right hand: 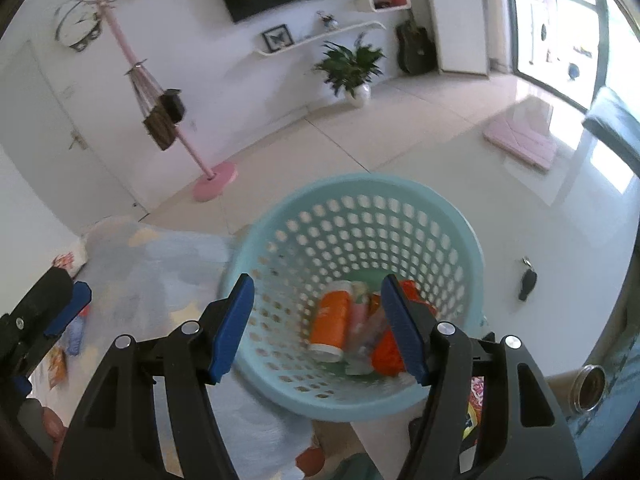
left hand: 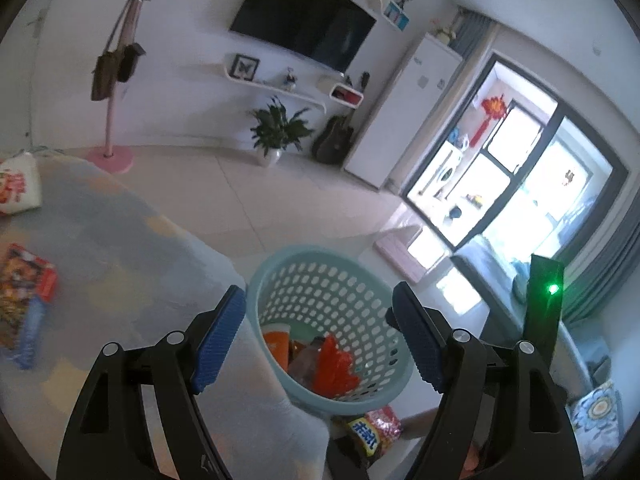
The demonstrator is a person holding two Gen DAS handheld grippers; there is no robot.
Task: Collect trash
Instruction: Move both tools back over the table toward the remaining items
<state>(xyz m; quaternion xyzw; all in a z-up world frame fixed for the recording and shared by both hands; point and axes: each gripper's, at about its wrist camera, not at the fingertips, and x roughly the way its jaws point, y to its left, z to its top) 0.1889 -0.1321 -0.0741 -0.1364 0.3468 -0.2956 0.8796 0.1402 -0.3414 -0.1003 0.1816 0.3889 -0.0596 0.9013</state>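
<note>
The right tool [right hand: 318,326] is spread wide and holds nothing; it hangs over the basket [right hand: 460,216]. Between its fingers, in the basket's bottom, lie an orange cup [right hand: 331,322] on its side, a clear bottle [right hand: 366,340] and an orange wrapper [right hand: 386,354] just beyond. The left tool [left hand: 318,336] is also spread and holds nothing, above the same basket, beside the bed [left hand: 120,256]. Below it, a yellow packet [left hand: 374,432] lies on the floor just outside the basket. To its far left, a red packet [left hand: 24,280] and a white bag [left hand: 18,188] lie on the bed.
</note>
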